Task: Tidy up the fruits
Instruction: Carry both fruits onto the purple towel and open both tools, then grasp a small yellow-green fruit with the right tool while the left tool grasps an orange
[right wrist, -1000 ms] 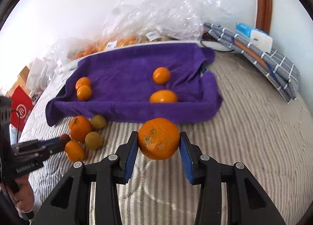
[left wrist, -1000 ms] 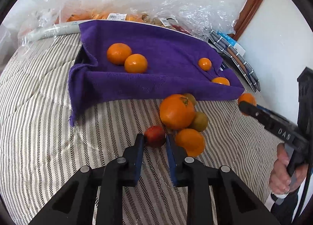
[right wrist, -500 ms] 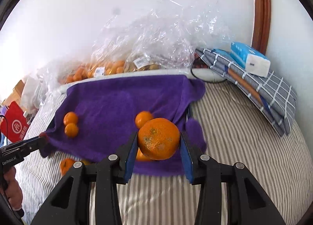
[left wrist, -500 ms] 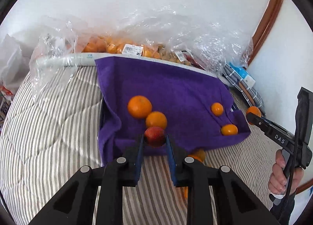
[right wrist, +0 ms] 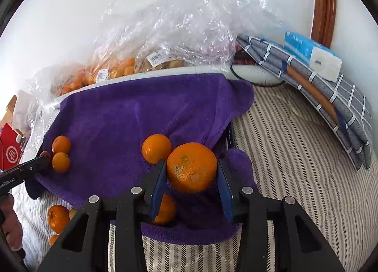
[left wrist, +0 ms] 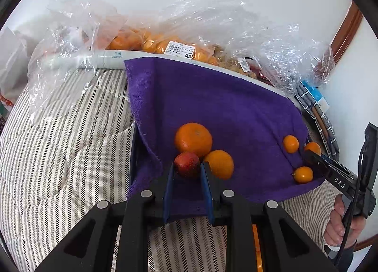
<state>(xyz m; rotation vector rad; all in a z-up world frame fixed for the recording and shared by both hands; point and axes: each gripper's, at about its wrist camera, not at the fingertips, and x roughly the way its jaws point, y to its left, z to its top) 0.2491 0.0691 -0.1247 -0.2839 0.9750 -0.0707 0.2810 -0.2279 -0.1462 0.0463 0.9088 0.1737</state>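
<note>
My left gripper (left wrist: 187, 170) is shut on a small red fruit (left wrist: 186, 164), held over the near left part of the purple towel (left wrist: 212, 102), close to two oranges (left wrist: 193, 139) lying there. My right gripper (right wrist: 191, 172) is shut on a large orange (right wrist: 191, 167), held over the towel's near right part (right wrist: 132, 116). Two small oranges (right wrist: 156, 148) lie beside and under it. The right gripper (left wrist: 307, 154) also shows in the left wrist view at the right edge of the towel.
The towel drapes a dark crate on a striped bedcover (left wrist: 59, 154). Plastic bags of fruit (left wrist: 165, 45) lie behind it by the wall. Loose oranges (right wrist: 57, 217) lie on the cover in front. A folded checked cloth (right wrist: 319, 97) with a tissue pack lies right.
Both grippers have moved forward with their fruit, from above the bedcover to over the purple towel. The left gripper now holds the red fruit right beside the two oranges.
</note>
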